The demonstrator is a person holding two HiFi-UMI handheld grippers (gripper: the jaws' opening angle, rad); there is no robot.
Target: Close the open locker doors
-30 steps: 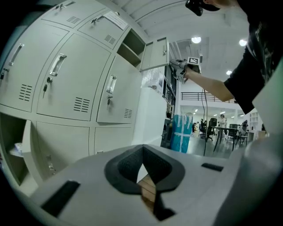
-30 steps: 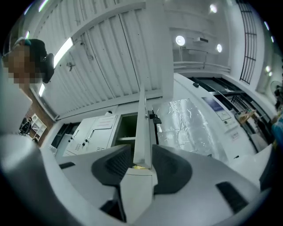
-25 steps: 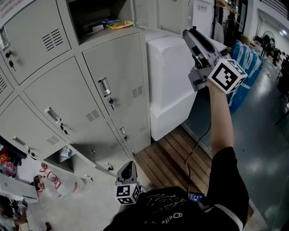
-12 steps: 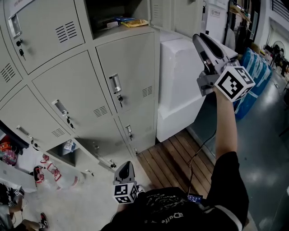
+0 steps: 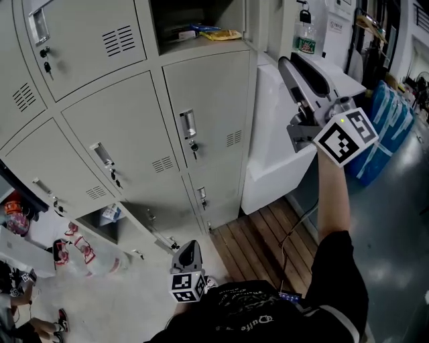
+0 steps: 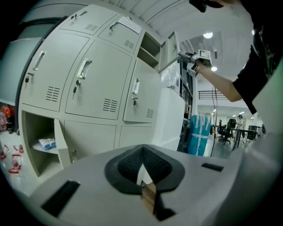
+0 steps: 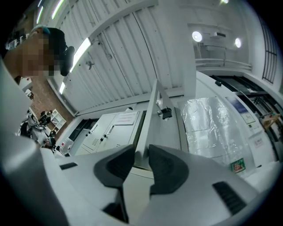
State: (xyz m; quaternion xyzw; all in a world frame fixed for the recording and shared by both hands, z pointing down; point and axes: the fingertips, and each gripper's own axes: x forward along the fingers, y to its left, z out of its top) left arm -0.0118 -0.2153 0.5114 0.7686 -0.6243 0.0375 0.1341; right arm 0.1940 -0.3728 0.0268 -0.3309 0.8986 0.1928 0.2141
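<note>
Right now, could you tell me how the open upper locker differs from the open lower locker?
The upper locker sits above two closed doors in the end column; the lower locker is in the bottom row, near the floor. The upper locker holds yellow and blue packets; the lower locker holds a small blue-and-white pack. Both are pale metal compartments and both stand open.
</note>
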